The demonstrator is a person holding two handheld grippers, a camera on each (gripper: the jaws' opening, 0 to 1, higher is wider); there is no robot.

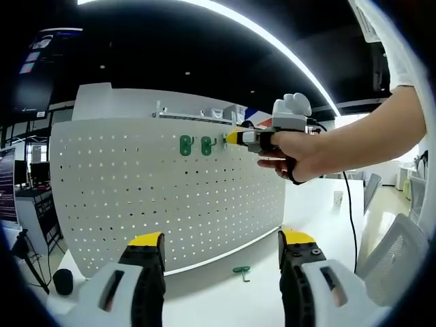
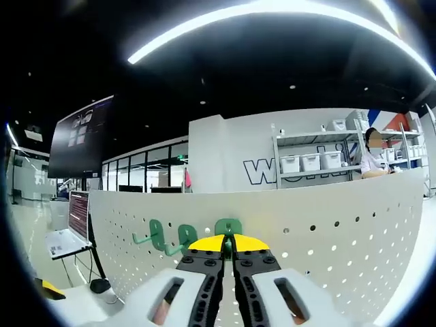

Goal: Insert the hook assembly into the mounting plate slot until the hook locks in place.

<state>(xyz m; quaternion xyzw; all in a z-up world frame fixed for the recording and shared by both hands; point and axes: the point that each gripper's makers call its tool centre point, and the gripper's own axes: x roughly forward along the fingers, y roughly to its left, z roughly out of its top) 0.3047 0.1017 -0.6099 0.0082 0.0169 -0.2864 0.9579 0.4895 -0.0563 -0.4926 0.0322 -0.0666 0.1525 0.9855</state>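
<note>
Left gripper view, nearest: the left tongs stand released, jaws wide apart and holding nothing, hanging above the white table. On the table just beyond them lies a spare green hook, loose and well apart from the board. Behind it rises the white pegboard, upright on the table. Two green hooks already sit side by side in its top rows. Just to their right the person's hand holds the right tongs up against the board.

Right gripper view, nearest: the right tongs are clenched on a third green hook, whose plate shows just above the yellow jaw tips, at or very near the face of the pegboard. Whether its pegs have entered the holes cannot be told. The two mounted hooks sit just to the left.

Risks, as judged: pegs meeting the board between holes would leave the hook unseated; a tilted push could jam it half-locked; releasing before it locks could drop it; hard pushing might tip the free-standing board.
</note>
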